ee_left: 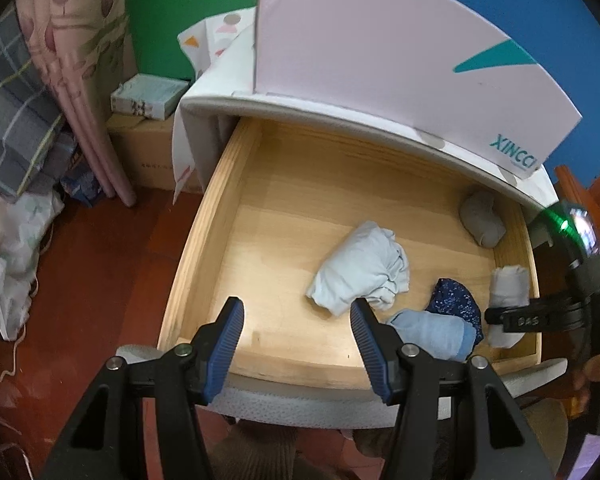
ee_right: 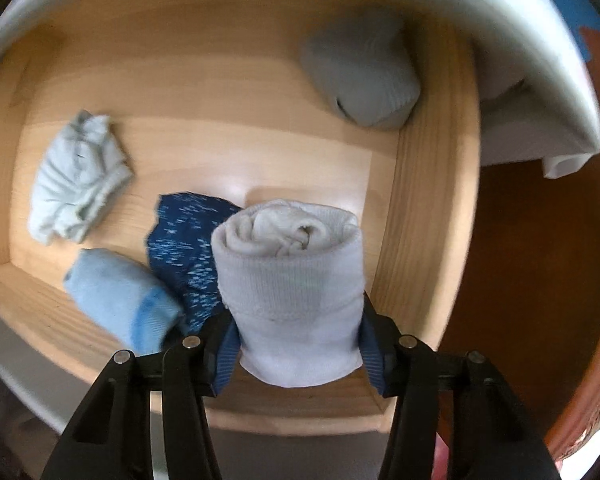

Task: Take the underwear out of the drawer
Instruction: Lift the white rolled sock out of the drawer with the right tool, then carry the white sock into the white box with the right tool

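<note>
This is a bedroom or a storage corner in a home. The landmark is an open wooden drawer [ee_left: 236,216] pulled out of a white cabinet [ee_left: 340,116]; inside it lie rolled and crumpled small garments, among them a pale blue bundle [ee_left: 360,272] near the middle and a grey roll [ee_left: 482,220] in its far right corner. To the left of the drawer, folded plaid bedding [ee_left: 16,120] and a pink floral fabric [ee_left: 76,60] are stacked up, with a cardboard box [ee_left: 140,156] between them and the cabinet. Below the drawer's left side lies a red-brown floor [ee_left: 100,280]. Behind the cabinet, the wall is painted green [ee_left: 180,8] and blue [ee_left: 560,20].
</note>
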`<state>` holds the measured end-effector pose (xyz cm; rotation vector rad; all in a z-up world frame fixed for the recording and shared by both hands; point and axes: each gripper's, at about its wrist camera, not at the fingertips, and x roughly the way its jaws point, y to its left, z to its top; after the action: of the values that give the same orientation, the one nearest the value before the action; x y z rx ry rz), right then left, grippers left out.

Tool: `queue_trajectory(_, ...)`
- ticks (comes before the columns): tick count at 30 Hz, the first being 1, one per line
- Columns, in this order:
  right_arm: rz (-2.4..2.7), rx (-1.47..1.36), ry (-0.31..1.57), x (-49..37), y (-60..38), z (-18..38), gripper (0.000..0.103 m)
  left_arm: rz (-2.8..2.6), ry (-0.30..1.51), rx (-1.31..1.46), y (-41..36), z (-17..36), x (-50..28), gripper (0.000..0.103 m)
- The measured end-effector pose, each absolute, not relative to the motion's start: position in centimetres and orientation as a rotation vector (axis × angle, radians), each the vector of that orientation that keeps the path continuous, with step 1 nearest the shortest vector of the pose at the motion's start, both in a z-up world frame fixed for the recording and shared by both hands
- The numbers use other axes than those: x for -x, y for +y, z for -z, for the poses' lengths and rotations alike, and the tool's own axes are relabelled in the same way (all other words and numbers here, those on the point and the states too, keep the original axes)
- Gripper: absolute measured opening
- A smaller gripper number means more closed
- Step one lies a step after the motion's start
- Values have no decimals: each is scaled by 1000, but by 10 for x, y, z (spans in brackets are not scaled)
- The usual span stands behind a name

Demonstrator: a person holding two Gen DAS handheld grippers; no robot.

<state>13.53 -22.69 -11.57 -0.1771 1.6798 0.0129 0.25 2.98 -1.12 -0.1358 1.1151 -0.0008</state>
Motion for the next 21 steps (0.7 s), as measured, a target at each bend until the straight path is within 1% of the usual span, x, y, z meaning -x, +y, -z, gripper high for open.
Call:
queue_trajectory(6, -52, 182, 1619, -128, -230, 69, 49, 0, 1087, 75, 21, 7, 0, 57)
queue_trajectory(11, -108, 159, 1555, -121, -223, 19, 49, 2, 1091, 72, 20, 9, -1, 57)
queue_trajectory(13, -132, 141, 1516, -121, -219, -10, 49, 3, 1093, 71, 20, 9, -1, 57)
queue_trajectory(15, -154, 131, 1481, -127, -218, -28, 49, -3, 1096, 65, 20, 10, -1, 57)
queue_trajectory(20, -187, 119, 1361, -152, -201, -93, 49, -8, 1102, 53, 20, 12, 1, 57)
queue_trajectory(21, -192, 117, 1345, -162, -187, -93, 49, -7, 1102, 54, 20, 11, 0, 57)
